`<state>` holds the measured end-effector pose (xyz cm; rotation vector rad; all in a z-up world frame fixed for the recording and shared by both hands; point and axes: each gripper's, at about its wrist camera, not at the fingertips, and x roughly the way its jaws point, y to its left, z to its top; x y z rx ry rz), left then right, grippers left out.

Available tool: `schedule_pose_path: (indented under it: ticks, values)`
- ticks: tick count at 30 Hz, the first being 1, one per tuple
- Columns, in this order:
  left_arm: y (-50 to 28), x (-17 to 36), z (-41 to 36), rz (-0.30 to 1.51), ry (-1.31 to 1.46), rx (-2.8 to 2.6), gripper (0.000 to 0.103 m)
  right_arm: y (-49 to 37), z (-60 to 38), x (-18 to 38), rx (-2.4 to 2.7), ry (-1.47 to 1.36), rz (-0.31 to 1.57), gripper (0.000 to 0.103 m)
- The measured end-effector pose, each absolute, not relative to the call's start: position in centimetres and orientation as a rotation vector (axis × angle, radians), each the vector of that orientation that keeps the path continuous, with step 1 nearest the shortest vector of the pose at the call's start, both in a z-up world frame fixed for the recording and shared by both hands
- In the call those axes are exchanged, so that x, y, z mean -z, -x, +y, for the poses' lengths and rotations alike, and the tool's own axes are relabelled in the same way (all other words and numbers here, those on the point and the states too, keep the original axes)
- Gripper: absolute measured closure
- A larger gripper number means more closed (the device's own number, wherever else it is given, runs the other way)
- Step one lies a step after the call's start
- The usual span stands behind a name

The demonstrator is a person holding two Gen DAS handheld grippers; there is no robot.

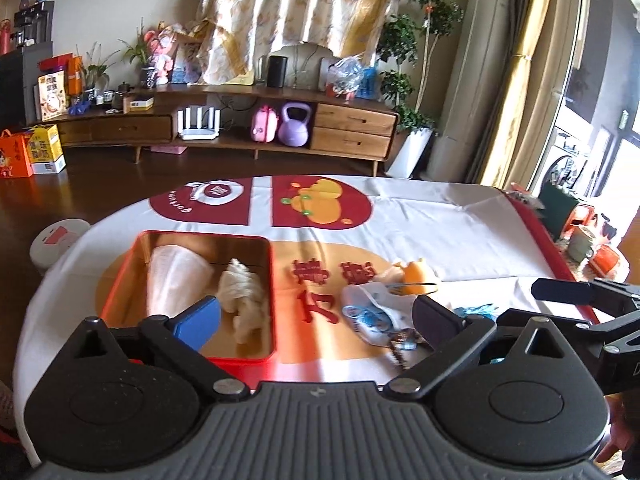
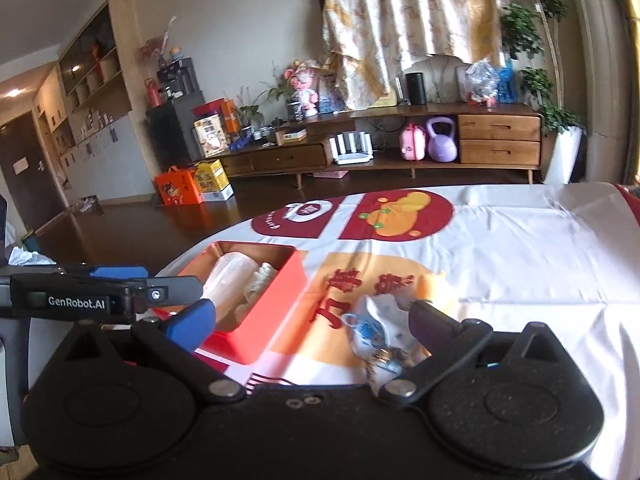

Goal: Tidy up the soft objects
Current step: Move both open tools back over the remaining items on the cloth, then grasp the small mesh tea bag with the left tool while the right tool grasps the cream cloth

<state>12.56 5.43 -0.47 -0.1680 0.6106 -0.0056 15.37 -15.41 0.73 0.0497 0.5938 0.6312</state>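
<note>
My two wrist views looked slightly down across the table, close above the red tin (image 1: 256, 354), both facing the TV cabinet (image 1: 352, 128).

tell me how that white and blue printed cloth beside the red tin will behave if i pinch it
The white and blue printed cloth lies crumpled and flat, so it will probably droop and unfold when lifted. It looks thin, likely light. The loose items touching it may drag along.

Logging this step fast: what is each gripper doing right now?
Left gripper: open, holding nothing.
Right gripper: open, holding nothing.
</note>
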Motion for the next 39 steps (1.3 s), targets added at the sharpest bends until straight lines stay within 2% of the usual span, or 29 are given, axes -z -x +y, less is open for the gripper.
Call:
schedule_pose_path:
  ticks: [7,19,39]
  values:
    - [-12.6,1.5,2.3,0.598,0.168,0.049,0.000,-14.7,-20.3,0.2,-0.554,-0.139,0.547,0.000]
    - [-13.1,5.3,-3.2,0.637,0.095,0.134,0.000,-15.7,-26.3,3.5,-0.345,0.005,0.558,0.002]
    - [-16.4,12.8,-7.8,0.771,-0.015,0.209,0.000,-20.6,-29.2,10.7,-0.281,-0.005,0.765,0.023]
